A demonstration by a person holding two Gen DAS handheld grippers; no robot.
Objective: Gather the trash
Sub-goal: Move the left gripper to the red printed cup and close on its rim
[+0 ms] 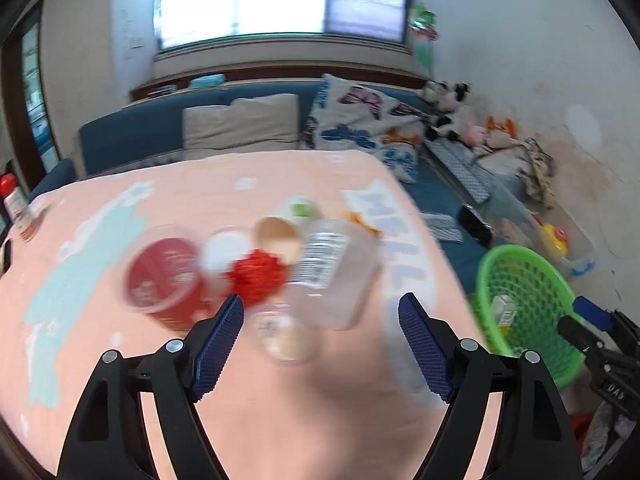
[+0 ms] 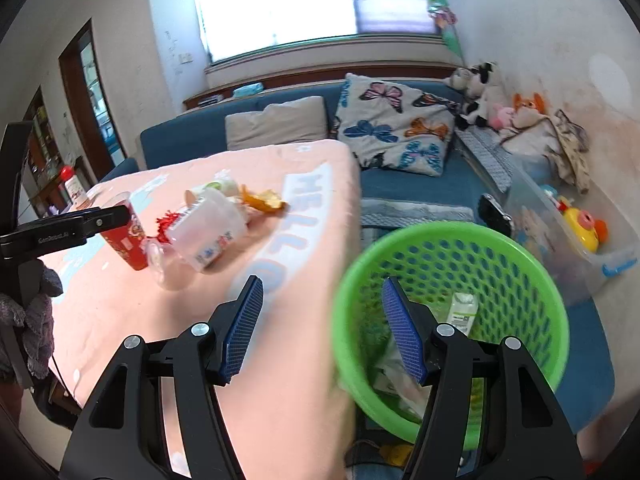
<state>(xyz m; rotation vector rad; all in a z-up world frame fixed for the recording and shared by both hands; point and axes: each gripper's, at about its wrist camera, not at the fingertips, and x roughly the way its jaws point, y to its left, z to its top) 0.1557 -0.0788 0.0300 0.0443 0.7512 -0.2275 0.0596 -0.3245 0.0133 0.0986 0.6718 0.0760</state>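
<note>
— What do my tools look like from your side?
— The left tool point(image 1: 321, 322) has matte black forked arms, round silver screws at the knuckles and ribbed blue pads point(image 1: 224, 332).
— Mine shows the right tool point(image 2: 322, 322) built the same; white lettering marks a black arm, and I'm wearing a fuzzy grey sleeve point(image 2: 34, 316).

Trash clustered mid-frame on the pink desk point(image 2: 304, 360): red cup point(image 2: 126, 242) on its side, clear plastic tub point(image 2: 208, 232) tipped over, red shredded wad point(image 1: 256, 276), orange peel point(image 2: 264, 200). Green mesh basket point(image 2: 452, 240) lower right, off the desk edge, holding a small carton point(image 2: 462, 308) and wrappers.
</note>
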